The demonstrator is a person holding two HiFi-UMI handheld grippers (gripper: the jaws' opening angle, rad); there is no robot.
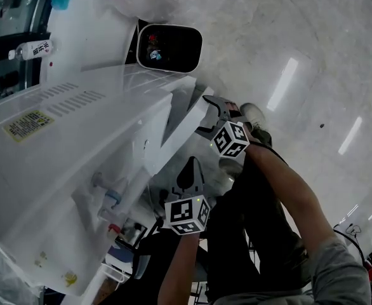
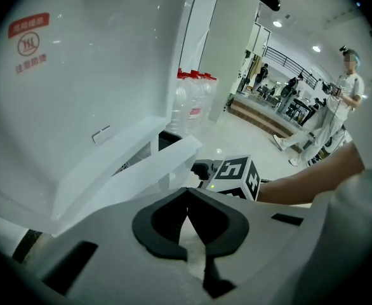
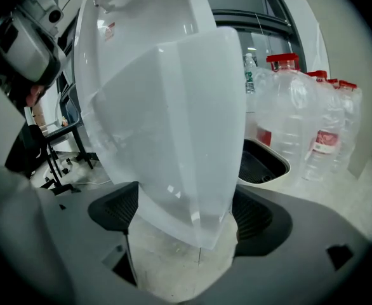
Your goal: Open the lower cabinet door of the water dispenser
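Observation:
The white water dispenser (image 1: 59, 157) fills the left of the head view. Its lower cabinet door (image 1: 173, 132) stands swung out from the body. My right gripper (image 1: 206, 110) straddles the door's free edge. In the right gripper view the translucent white door (image 3: 173, 126) fills the gap of the right gripper (image 3: 186, 218), its edge against both dark pads. My left gripper (image 1: 190, 164) hangs just below the door, apart from it. Its jaws are shut and nothing is between them (image 2: 189, 218). The left gripper view also shows the door (image 2: 129, 170) and the right gripper's marker cube (image 2: 237, 176).
Several large water bottles (image 3: 300, 119) with red caps stand on the floor beside the dispenser. A black-rimmed tray (image 1: 169, 46) lies on the floor beyond the door. Taps (image 1: 106, 196) stick out of the dispenser's front. People (image 2: 345, 100) stand far off in the hall.

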